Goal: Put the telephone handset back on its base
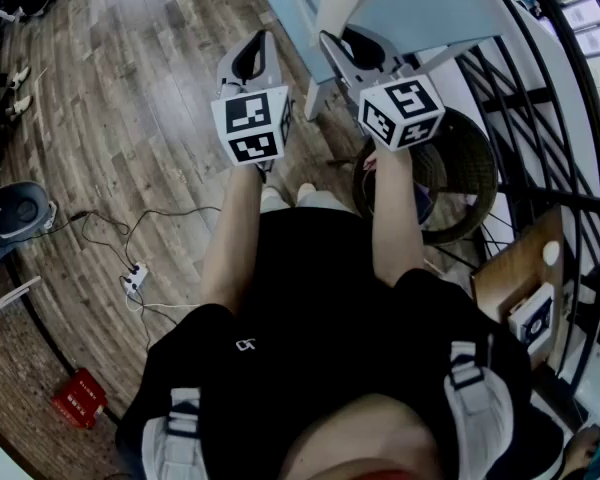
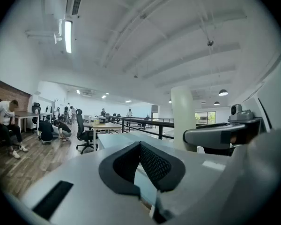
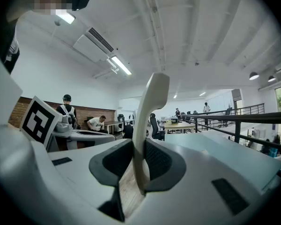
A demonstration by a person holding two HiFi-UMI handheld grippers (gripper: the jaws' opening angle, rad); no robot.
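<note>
Right gripper point(image 3: 139, 159) clamped on the slim white plastic telephone handset point(image 3: 150, 104), which stands upright between its pads | handset held aloft by the near edge of the pale blue table point(image 1: 430, 8) | left gripper point(image 2: 140, 145) pinched together, carrying nothing.

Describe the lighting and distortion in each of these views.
Head view: even light, fisheye bows the railing. Left gripper view: dark round vignette, ceiling lamp glares. Right gripper view: same vignette, handset evenly lit, no glare.
</note>
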